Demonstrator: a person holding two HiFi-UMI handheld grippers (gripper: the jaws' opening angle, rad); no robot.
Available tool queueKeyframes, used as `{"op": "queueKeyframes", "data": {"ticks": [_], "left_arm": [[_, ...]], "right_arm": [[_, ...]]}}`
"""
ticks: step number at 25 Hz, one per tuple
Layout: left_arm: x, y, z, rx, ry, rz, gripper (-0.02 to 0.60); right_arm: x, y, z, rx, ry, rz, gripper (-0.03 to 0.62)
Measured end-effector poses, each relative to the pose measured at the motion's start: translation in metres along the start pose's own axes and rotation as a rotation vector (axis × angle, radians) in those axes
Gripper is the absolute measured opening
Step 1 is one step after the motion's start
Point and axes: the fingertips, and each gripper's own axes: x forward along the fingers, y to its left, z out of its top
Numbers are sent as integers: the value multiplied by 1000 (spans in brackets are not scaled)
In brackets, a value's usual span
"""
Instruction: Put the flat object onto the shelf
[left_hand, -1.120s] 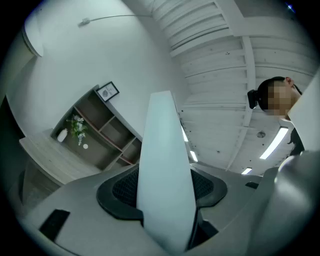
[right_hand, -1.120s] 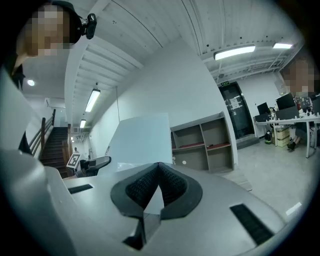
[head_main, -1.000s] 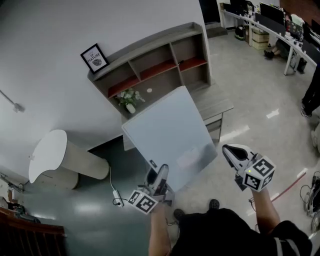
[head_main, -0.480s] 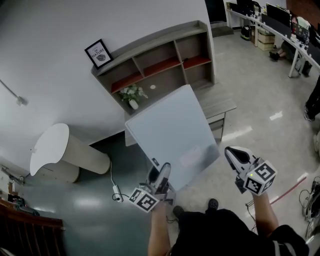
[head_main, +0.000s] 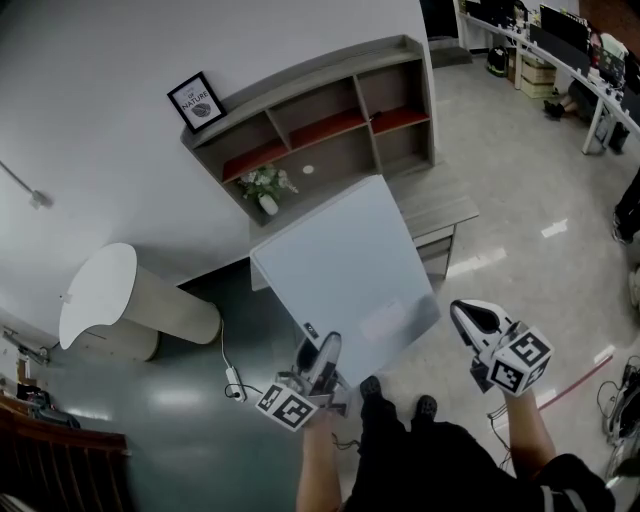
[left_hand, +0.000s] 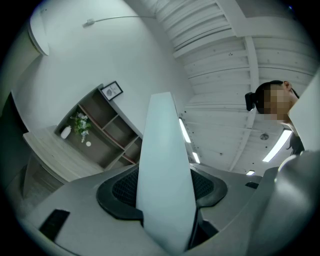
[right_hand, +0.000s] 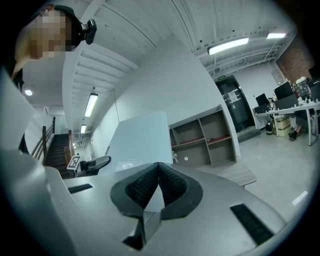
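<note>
A large flat pale panel (head_main: 340, 270) is held up in front of me, tilted, with its far corner toward the shelf unit (head_main: 320, 125). My left gripper (head_main: 322, 350) is shut on the panel's near edge. In the left gripper view the panel (left_hand: 162, 150) runs edge-on between the two pads. My right gripper (head_main: 460, 310) hangs free to the right of the panel, shut with nothing in it, and its pads meet (right_hand: 158, 167). From the right gripper view the panel (right_hand: 140, 137) and the shelf unit (right_hand: 205, 137) lie ahead.
A low wooden desk (head_main: 445, 212) stands in front of the shelf unit, partly behind the panel. A potted plant (head_main: 262, 190) sits in a shelf bay and a framed picture (head_main: 195, 103) on top. A white round table (head_main: 100, 305) is at left. Office desks (head_main: 560, 50) stand far right.
I have stepped slightly toward the shelf unit, and a shoe now shows below the panel. Both grippers keep their hold and spacing.
</note>
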Motion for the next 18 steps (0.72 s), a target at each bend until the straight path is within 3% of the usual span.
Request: {"op": "queueKeyframes", "data": {"ticks": [8, 18], "left_arm": [[15, 36, 7, -29, 13, -1, 273], [83, 103, 52, -51, 26, -98, 272]], "right_arm": [[37, -9, -3, 5, 23, -16, 12], [113, -35, 26, -12, 12, -114, 12]]}}
